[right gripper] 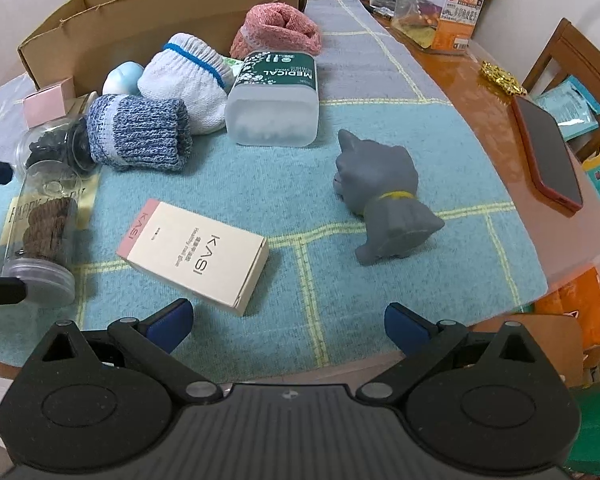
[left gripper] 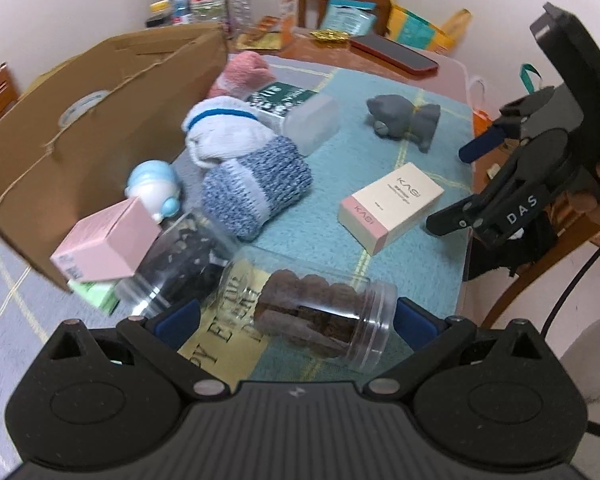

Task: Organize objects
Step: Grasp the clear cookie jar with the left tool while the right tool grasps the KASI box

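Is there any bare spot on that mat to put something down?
Yes: the mat's near edge below the KASI box, and between the cotton swab tub and grey cat figure. It is crowded by the cardboard box: socks and jars.

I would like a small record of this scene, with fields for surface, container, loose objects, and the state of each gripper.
surface: teal mat with yellow grid lines
container: cardboard box at the far side of the mat
nearest left gripper: clear jar of brown cookies, lying on its side
nearest right gripper: cream KASI box, lying flat
other objects: grey cat figure, blue knit sock roll, white sock roll, pink sock roll, cotton swab tub
left gripper: open, straddling the jar
right gripper: open, holding nothing
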Demonstrator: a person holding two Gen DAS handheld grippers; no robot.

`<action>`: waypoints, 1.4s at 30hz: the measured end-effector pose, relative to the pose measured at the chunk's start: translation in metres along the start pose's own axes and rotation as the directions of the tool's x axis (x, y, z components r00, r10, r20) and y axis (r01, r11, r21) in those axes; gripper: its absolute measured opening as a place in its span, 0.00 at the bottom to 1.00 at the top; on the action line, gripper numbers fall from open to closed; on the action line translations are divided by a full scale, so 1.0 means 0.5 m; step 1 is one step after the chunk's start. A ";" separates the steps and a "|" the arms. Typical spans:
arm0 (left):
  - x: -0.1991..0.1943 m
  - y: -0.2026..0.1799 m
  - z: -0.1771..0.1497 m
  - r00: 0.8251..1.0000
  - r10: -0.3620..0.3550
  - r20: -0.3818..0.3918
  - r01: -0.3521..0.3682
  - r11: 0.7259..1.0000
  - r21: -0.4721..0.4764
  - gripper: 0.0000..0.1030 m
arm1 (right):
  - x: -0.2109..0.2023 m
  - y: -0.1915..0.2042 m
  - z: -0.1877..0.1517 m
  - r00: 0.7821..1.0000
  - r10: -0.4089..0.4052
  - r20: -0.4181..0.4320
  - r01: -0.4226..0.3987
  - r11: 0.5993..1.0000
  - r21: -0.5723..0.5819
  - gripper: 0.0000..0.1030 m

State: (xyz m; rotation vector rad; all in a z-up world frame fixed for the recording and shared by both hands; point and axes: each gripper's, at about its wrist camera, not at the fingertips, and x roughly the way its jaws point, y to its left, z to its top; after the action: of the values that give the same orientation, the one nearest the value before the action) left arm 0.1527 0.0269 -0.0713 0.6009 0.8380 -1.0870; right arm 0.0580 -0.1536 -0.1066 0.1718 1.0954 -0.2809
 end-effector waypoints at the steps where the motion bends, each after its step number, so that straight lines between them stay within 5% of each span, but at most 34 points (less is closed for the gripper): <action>1: 0.006 0.001 0.002 1.000 -0.008 0.000 0.008 1.000 0.005 0.99 | -0.001 0.000 -0.002 1.000 0.002 0.000 -0.002 1.000 0.002 1.00; 21: 0.056 -0.016 0.014 0.996 -0.094 0.005 0.094 0.995 0.024 0.98 | -0.002 0.001 -0.009 1.000 0.023 -0.005 -0.023 1.000 0.004 1.00; 29: 0.028 0.010 -0.027 0.998 -0.070 0.008 0.070 0.986 -0.154 0.92 | 0.003 0.005 -0.002 0.999 0.035 -0.001 -0.035 0.999 0.007 1.00; 36: -0.016 0.044 -0.072 0.998 0.065 -0.020 -0.068 0.937 -0.342 0.91 | 0.010 0.027 0.015 0.998 0.060 0.005 -0.060 0.998 -0.012 1.00; 42: -0.029 0.081 -0.110 0.979 0.194 -0.064 -0.201 0.852 -0.483 0.91 | 0.018 0.066 0.027 0.996 0.086 0.004 -0.086 0.995 -0.057 1.00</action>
State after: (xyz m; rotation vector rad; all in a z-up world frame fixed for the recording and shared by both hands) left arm 0.1711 0.0919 -0.0892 0.2574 0.9954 -0.6441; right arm 0.0833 -0.1270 -0.1087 0.1664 1.0850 -0.1728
